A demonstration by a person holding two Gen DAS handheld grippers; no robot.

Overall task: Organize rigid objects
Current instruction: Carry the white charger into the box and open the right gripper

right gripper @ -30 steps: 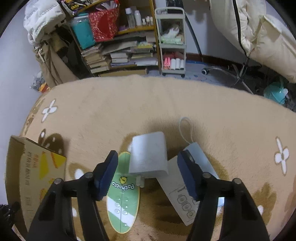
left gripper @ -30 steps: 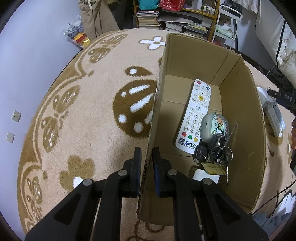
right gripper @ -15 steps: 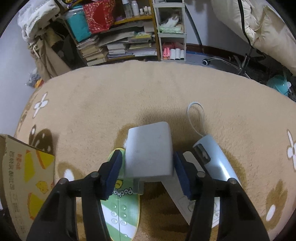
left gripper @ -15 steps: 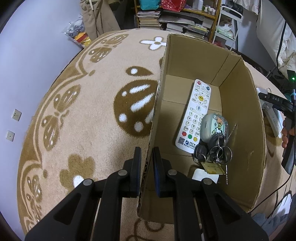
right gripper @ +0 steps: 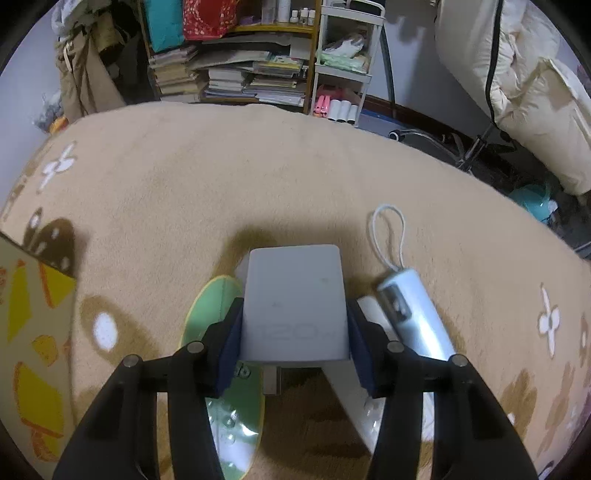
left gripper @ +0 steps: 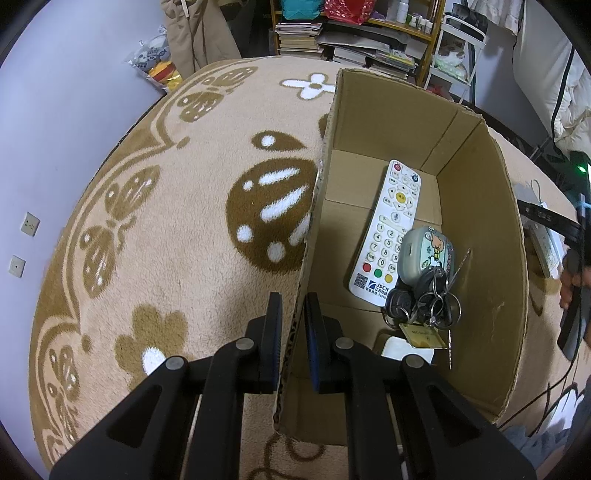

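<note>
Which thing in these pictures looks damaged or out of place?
The brown cardboard box looks rough: its left wall has a ragged, torn upper edge and bows where the left gripper clamps it. Nothing looks spilled.

Tan rug [right gripper: 258,177] with brown butterfly and white flower patterns fills most of both views. Top centre of the right wrist frame: wooden shelf [right gripper: 236,74] stacked with books and papers, red bag [right gripper: 207,16] and teal bag [right gripper: 162,20] above. White cart [right gripper: 345,62] beside it. Cream bedding [right gripper: 517,85] upper right. Two wall outlets [left gripper: 29,223] at left edge of the left wrist frame.
</note>
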